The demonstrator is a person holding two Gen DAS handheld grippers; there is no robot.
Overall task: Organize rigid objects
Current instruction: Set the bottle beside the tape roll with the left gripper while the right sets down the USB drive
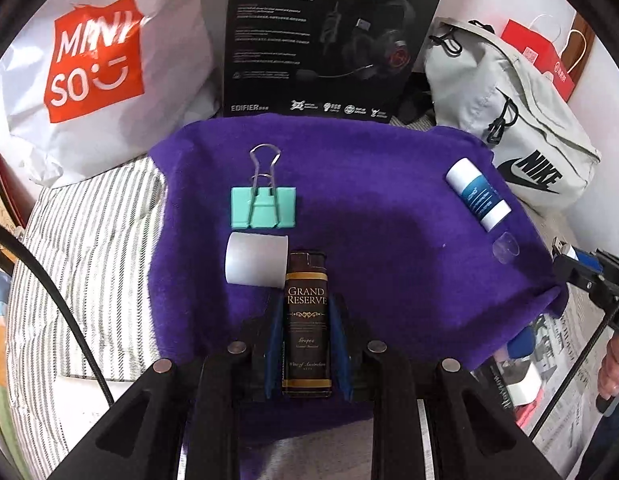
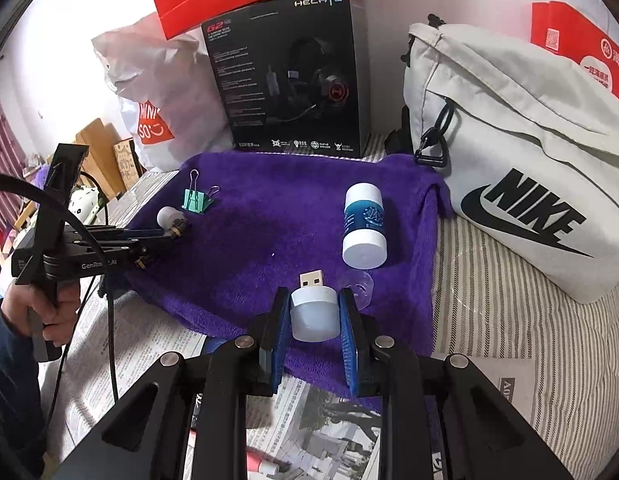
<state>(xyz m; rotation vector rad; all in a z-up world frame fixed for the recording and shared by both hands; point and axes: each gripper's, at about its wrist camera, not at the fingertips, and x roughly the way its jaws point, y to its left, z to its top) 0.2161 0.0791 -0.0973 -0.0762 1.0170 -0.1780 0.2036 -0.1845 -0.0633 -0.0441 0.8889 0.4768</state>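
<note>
Purple towel point(image 1: 389, 240) gathers the items: left gripper point(image 1: 307, 344) clamps the Grand Reserve bottle point(image 1: 307, 320) beside its left-edge group, right gripper point(image 2: 314, 320) grips the USB light point(image 2: 314, 312) at the front edge.

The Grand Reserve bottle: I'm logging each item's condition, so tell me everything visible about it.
The Grand Reserve bottle is small, dark brown, glossy, with a gold-trimmed black label. It lies lengthwise between the left gripper's blue pads, clamped at its sides, over the purple towel. Its far end sits close beside a white cup lying on its side.

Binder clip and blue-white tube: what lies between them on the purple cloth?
Nothing: between the clip and the tube the purple cloth is bare, as both views show.
</note>
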